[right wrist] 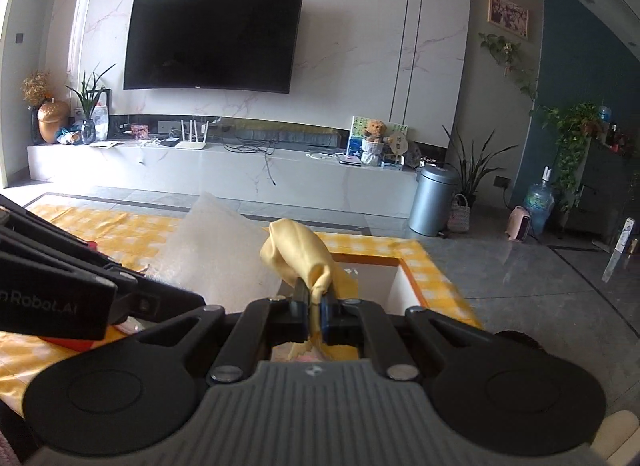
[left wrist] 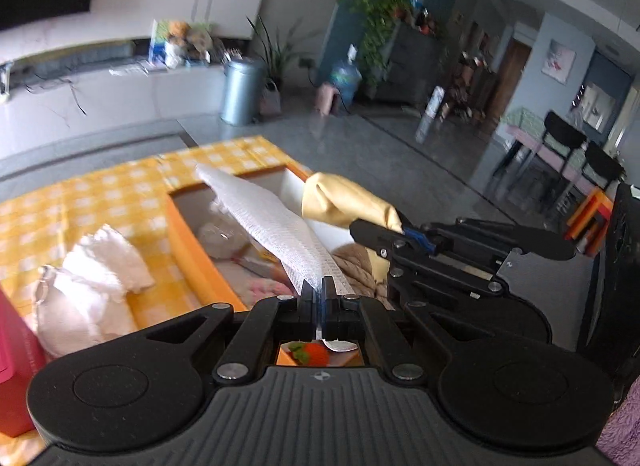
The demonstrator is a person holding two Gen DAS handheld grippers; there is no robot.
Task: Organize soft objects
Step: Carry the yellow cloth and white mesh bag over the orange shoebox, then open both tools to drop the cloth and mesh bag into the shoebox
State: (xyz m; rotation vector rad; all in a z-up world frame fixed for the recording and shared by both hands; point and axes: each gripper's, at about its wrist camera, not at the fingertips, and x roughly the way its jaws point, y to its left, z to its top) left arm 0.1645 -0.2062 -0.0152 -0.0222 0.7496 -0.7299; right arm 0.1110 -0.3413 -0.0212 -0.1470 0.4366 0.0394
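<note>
Two grips: in the left wrist view, your left gripper (left wrist: 318, 290) is pinching the white cloth (left wrist: 276, 221), stretching toward eleven o'clock over the orange box (left wrist: 188, 250). In the right wrist view, your right gripper (right wrist: 315, 304) is clamping the yellow cloth (right wrist: 298, 252), rising toward twelve.

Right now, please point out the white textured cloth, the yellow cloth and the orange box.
white textured cloth (left wrist: 272, 221), left wrist view, middle of the sheet
yellow cloth (right wrist: 298, 254), right wrist view, bunched upper part
orange box (left wrist: 188, 242), left wrist view, near left wall
</note>
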